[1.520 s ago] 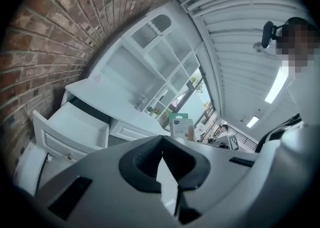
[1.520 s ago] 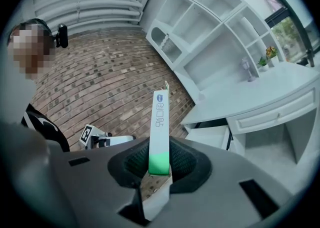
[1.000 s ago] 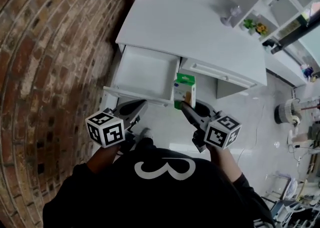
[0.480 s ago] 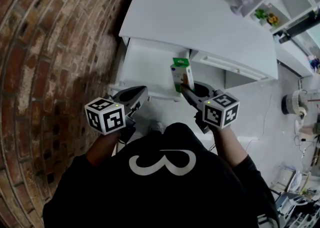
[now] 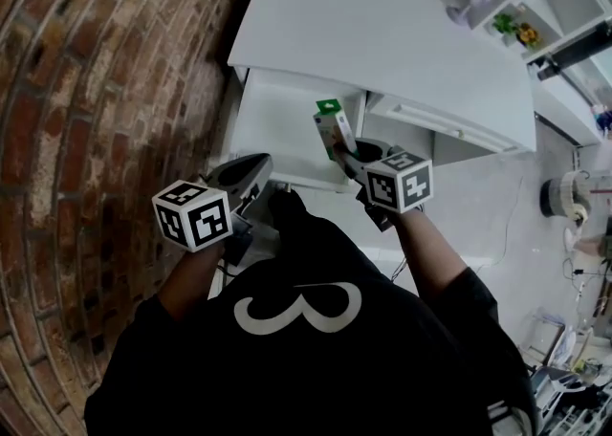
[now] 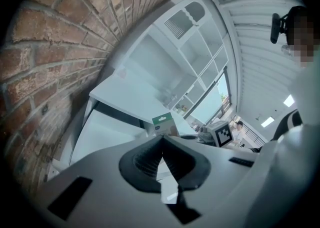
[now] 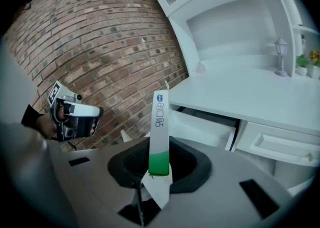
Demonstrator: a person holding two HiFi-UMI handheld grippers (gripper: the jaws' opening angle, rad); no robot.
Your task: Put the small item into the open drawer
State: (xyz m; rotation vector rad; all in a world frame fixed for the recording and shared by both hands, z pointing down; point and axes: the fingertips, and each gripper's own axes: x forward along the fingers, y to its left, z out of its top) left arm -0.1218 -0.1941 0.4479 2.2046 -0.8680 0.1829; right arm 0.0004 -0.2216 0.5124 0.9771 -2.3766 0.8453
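The small item is a white and green box (image 5: 333,125). My right gripper (image 5: 344,153) is shut on its lower end and holds it upright over the right part of the open white drawer (image 5: 279,128). In the right gripper view the box (image 7: 160,122) stands edge-on between the pads, with the drawer (image 7: 202,128) behind it. My left gripper (image 5: 251,169) hovers at the drawer's near left corner, shut with nothing in it. In the left gripper view its jaws (image 6: 161,143) meet, and the box (image 6: 163,124) shows beyond them.
A brick wall (image 5: 105,90) runs along the left side. The drawer belongs to a white desk (image 5: 382,42), with a closed drawer (image 5: 440,128) to its right. A small lamp (image 5: 469,6) and plants (image 5: 512,29) stand on the shelving at the back right.
My right gripper has carried the box left and forward, from in front of the drawer to above its right part. The left gripper has edged closer to the drawer's front.
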